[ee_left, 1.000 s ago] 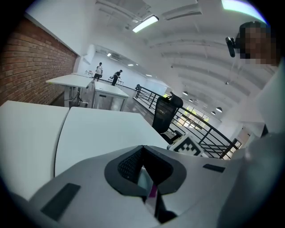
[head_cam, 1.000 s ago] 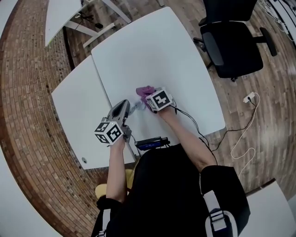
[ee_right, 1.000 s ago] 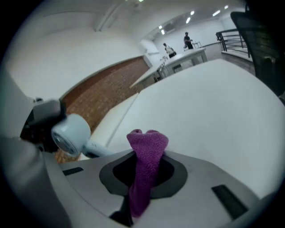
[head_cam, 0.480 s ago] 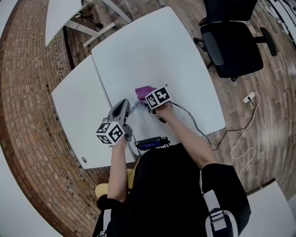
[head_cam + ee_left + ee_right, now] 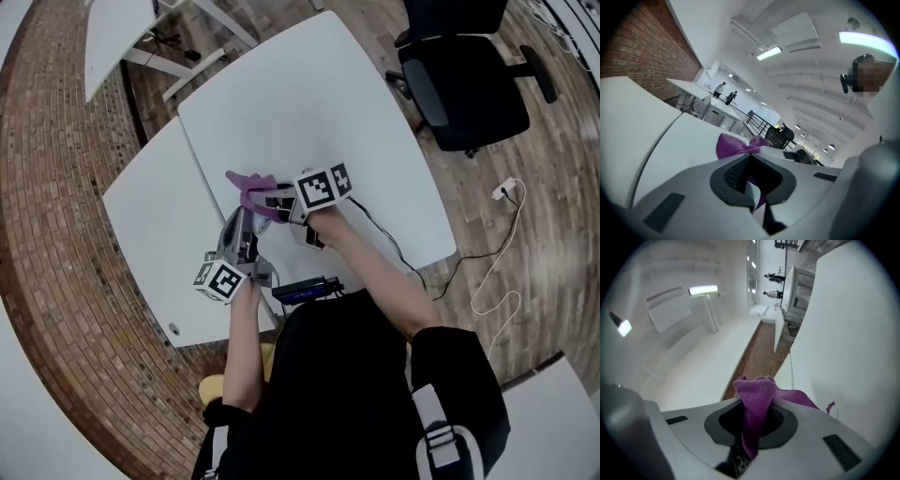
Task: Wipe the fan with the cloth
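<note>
At the left of the head view, my left gripper [image 5: 241,225] lies near the seam between the small side table [image 5: 150,211] and the large white table [image 5: 319,103], with its marker cube toward the person. Its jaws are pressed together. A pale sliver [image 5: 753,196] sits in the gap between them, but I cannot tell whether that is part of the fan, which I cannot pick out in any view. Just past those tips is the purple cloth [image 5: 246,185], bunched and clamped in the jaws of my right gripper [image 5: 274,200]. A fold of it pokes out beyond the fingertips toward the left gripper, off the tabletop. The right gripper view shows the same wad wedged tightly between the two pads. A dark device [image 5: 305,289] rests on the table's near edge by the person's body. At far right are a black office chair [image 5: 469,84] and a white cable [image 5: 492,272] trailing on the wooden floor.
</note>
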A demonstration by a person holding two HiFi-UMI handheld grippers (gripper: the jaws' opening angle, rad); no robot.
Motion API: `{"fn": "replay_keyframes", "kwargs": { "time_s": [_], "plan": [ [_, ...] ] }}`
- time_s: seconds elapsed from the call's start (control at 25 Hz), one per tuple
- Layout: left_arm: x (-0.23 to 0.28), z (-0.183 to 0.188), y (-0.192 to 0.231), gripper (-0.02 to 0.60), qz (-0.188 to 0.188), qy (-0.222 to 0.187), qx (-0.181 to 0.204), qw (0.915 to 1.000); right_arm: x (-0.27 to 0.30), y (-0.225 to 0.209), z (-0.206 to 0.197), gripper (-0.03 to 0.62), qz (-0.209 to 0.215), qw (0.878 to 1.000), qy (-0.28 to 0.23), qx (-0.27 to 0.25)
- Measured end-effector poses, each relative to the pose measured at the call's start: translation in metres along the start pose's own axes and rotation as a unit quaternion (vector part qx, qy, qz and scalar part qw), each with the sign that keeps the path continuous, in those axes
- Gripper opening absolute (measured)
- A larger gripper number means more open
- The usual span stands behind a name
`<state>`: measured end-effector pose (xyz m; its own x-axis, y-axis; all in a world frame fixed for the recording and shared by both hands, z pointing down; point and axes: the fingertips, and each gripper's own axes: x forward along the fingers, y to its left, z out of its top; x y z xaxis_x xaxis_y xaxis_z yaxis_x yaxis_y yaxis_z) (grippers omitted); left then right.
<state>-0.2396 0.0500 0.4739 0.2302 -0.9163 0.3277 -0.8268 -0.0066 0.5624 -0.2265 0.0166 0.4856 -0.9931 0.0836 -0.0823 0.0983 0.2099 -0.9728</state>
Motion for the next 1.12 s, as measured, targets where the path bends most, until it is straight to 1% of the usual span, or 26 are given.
{"fn": "replay_keyframes", "kwargs": {
  "time_s": [0.08, 0.12, 0.2, 0.24, 0.32, 0.36, 0.4, 0.44, 0.48, 0.52, 0.56, 0.6, 0.64, 0.68, 0.72, 0.76, 0.8, 0.84, 0.88, 0.92, 0.96, 1.0, 1.04, 1.08, 1.12],
  "plan": [
    [-0.002, -0.001, 0.002, 0.005, -0.003, -0.012, -0.021, 0.9997, 0.01, -0.01, -0.012, 0.041, -0.024, 0.999, 0.032, -0.005],
    [-0.003, -0.001, 0.003, 0.005, -0.005, -0.015, -0.027, 0.9995, 0.011, -0.016, -0.018, 0.041, -0.032, 0.999, 0.035, 0.001],
    [-0.004, -0.001, 0.002, 0.005, -0.008, -0.016, -0.024, 0.9995, 0.008, -0.033, -0.021, 0.041, -0.048, 0.998, 0.024, 0.014],
    [-0.004, 0.001, 0.002, 0.005, -0.011, -0.019, -0.021, 0.9995, 0.005, -0.045, -0.022, 0.041, -0.066, 0.997, 0.022, 0.015],
    [-0.005, 0.004, 0.002, 0.005, -0.017, -0.035, -0.028, 0.9988, -0.003, -0.075, -0.029, 0.041, -0.124, 0.991, 0.044, -0.002],
    [-0.008, 0.004, 0.003, 0.006, -0.02, -0.049, -0.042, 0.9977, -0.008, -0.087, -0.033, 0.041, -0.147, 0.988, 0.053, -0.009],
    [-0.011, 0.004, 0.006, 0.006, -0.024, -0.066, -0.064, 0.9955, -0.013, -0.091, -0.033, 0.041, -0.157, 0.986, 0.051, -0.013],
    [-0.014, 0.004, 0.009, 0.006, -0.03, -0.085, -0.092, 0.9916, -0.018, -0.086, -0.029, 0.041, -0.155, 0.987, 0.037, -0.019],
    [-0.018, 0.004, 0.013, 0.006, -0.037, -0.105, -0.123, 0.9861, -0.02, -0.072, -0.021, 0.041, -0.144, 0.989, 0.02, -0.037],
    [-0.023, 0.005, 0.017, 0.006, -0.043, -0.125, -0.151, 0.9796, -0.019, -0.051, -0.013, 0.041, -0.124, 0.99, 0.009, -0.069],
    [-0.027, 0.007, 0.021, 0.006, -0.048, -0.145, -0.175, 0.9727, -0.014, -0.024, -0.008, 0.041, -0.099, 0.988, 0.009, -0.114],
    [-0.032, 0.01, 0.026, 0.006, -0.053, -0.163, -0.195, 0.9656, -0.006, 0.004, -0.008, 0.041, -0.072, 0.983, 0.02, -0.169],
    [-0.036, 0.012, 0.031, 0.006, -0.057, -0.181, -0.215, 0.958, 0.005, 0.028, -0.013, 0.041, -0.049, 0.971, 0.043, -0.229],
    [-0.039, 0.013, 0.035, 0.005, -0.06, -0.196, -0.235, 0.9502, 0.015, 0.046, -0.021, 0.041, -0.039, 0.953, 0.075, -0.291],
    [-0.041, 0.013, 0.04, 0.006, -0.061, -0.207, -0.251, 0.9436, 0.024, 0.052, -0.032, 0.041, -0.045, 0.929, 0.113, -0.35],
    [-0.041, 0.013, 0.042, 0.006, -0.062, -0.213, -0.262, 0.9393, 0.031, 0.048, -0.042, 0.041, -0.064, 0.902, 0.151, -0.4],
    [-0.04, 0.012, 0.041, 0.005, -0.064, -0.212, -0.266, 0.9383, 0.034, 0.038, -0.05, 0.041, -0.087, 0.877, 0.182, -0.435],
    [-0.037, 0.011, 0.038, 0.006, -0.066, -0.207, -0.262, 0.9404, 0.034, 0.027, -0.055, 0.041, -0.102, 0.867, 0.198, -0.446],
    [-0.033, 0.011, 0.033, 0.005, -0.067, -0.197, -0.252, 0.945, 0.033, 0.018, -0.055, 0.041, -0.103, 0.876, 0.195, -0.429],
    [-0.029, 0.011, 0.028, 0.006, -0.067, -0.185, -0.237, 0.9513, 0.031, 0.011, -0.051, 0.041, -0.094, 0.901, 0.176, -0.386],
    [-0.025, 0.011, 0.023, 0.006, -0.064, -0.17, -0.22, 0.9585, 0.028, 0.005, -0.044, 0.041, -0.083, 0.928, 0.148, -0.331],
    [-0.021, 0.01, 0.019, 0.006, -0.059, -0.152, -0.199, 0.9663, 0.024, -0.003, -0.035, 0.041, -0.08, 0.95, 0.117, -0.277],
    [-0.018, 0.009, 0.017, 0.005, -0.052, -0.132, -0.174, 0.9746, 0.019, -0.014, -0.027, 0.041, -0.084, 0.965, 0.09, -0.232],
    [-0.015, 0.007, 0.015, 0.005, -0.042, -0.108, -0.14, 0.9833, 0.014, -0.028, -0.021, 0.041, -0.093, 0.974, 0.069, -0.192],
    [-0.013, 0.005, 0.013, 0.006, -0.029, -0.083, -0.099, 0.9911, 0.011, -0.043, -0.02, 0.041, -0.101, 0.981, 0.057, -0.156]
  ]
}}
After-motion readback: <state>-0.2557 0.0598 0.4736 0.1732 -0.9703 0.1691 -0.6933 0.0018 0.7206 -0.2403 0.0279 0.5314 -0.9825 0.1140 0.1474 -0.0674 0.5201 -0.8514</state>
